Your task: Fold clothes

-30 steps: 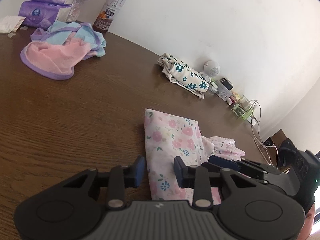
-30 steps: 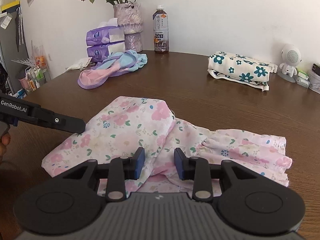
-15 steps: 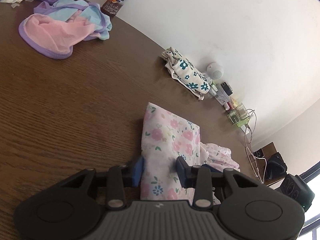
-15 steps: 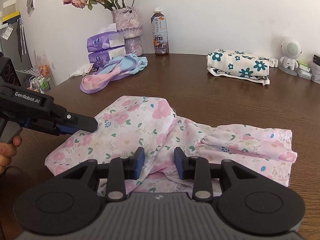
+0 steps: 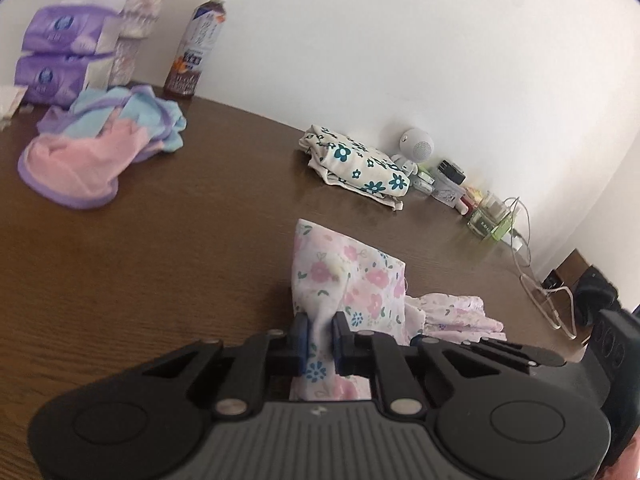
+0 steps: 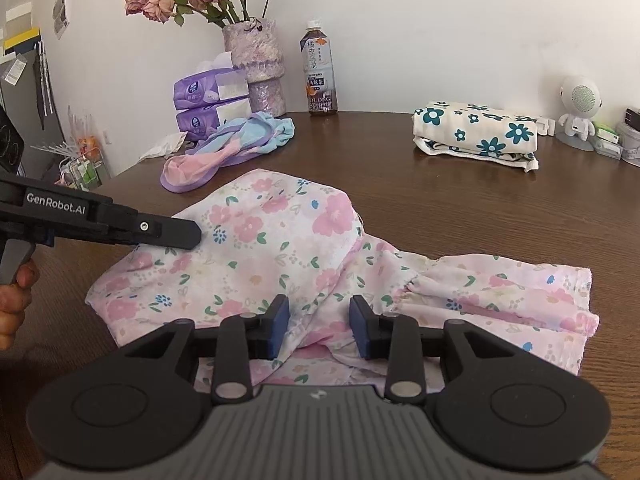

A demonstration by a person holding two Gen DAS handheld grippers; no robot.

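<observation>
Left gripper (image 5: 319, 334) has closed since a second ago: its blue pads were spread then with the cloth edge lying between them, now they're pinched together on a bunched fold of the pink floral garment (image 6: 280, 256). The pinched fold now stands up a little off the table between the pads. Right gripper (image 6: 319, 326) is unchanged: fingers apart, straddling the near hem, nothing clamped. The garment has shifted little; it lies part-folded on the near part of the brown wooden table (image 6: 460, 200), one flap doubled over and a gathered section trailing off to the right.

Only the right wrist view shows the left tool from the side, its tip at the garment's left edge, and the person's hand (image 6: 12, 300) on its handle. It also shows the full spread of the garment, which the left view cuts to a narrow strip. Only the left wrist view shows the pads actually biting cloth, plus the right tool's body at its lower right edge.

Further back: a pink, blue and purple garment (image 6: 224, 152) in a loose heap, far left. A folded cream cloth with teal flowers (image 6: 476, 132) far right, well apart from it. Against the wall: purple tissue packs (image 6: 204, 108), a vase of dried roses (image 6: 256, 68), a tea bottle (image 6: 319, 72), a small white robot figure (image 6: 578, 108).
</observation>
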